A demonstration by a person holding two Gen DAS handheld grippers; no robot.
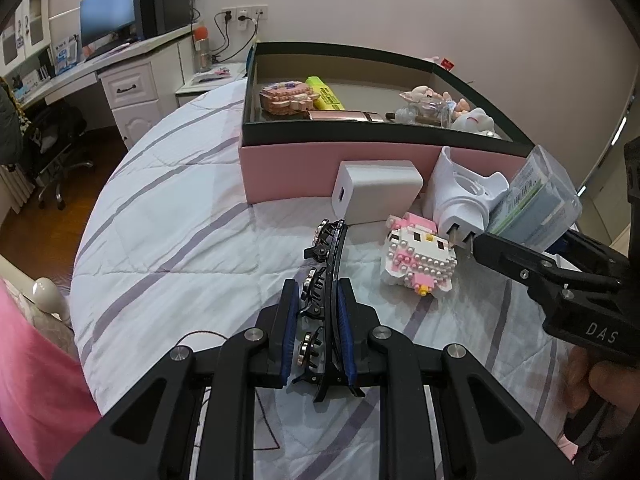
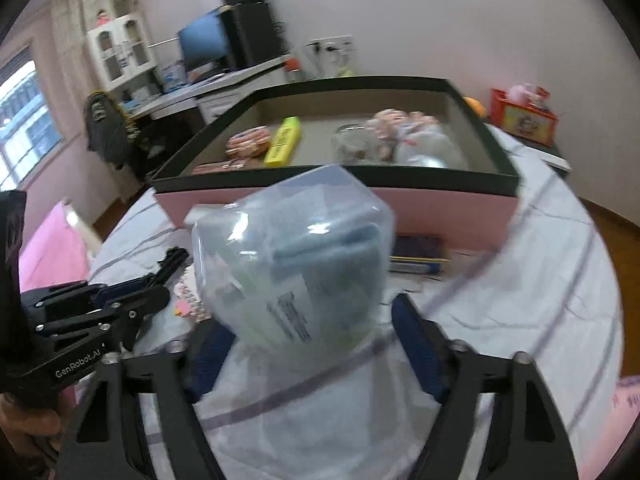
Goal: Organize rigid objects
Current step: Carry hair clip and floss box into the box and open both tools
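On the striped bed (image 1: 168, 240), near the big pink box (image 1: 288, 172): clear case (image 2: 292, 248) up off the cover, gripped in the half-wide right gripper (image 2: 308, 316). Beside it, black hair clip (image 1: 330, 248) squeezed tight in the left gripper (image 1: 318, 292).

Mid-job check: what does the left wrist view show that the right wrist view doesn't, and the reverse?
Left wrist only: the left claw shut on a black hair clip, plus a white charger cube and a white plastic holder beside the pink box.

Right wrist only: a flat dark packet against the box front, and a red box beyond.

Both: the clear plastic case at the right claw, the yellow highlighter in the box, and the pink-and-white brick figure.
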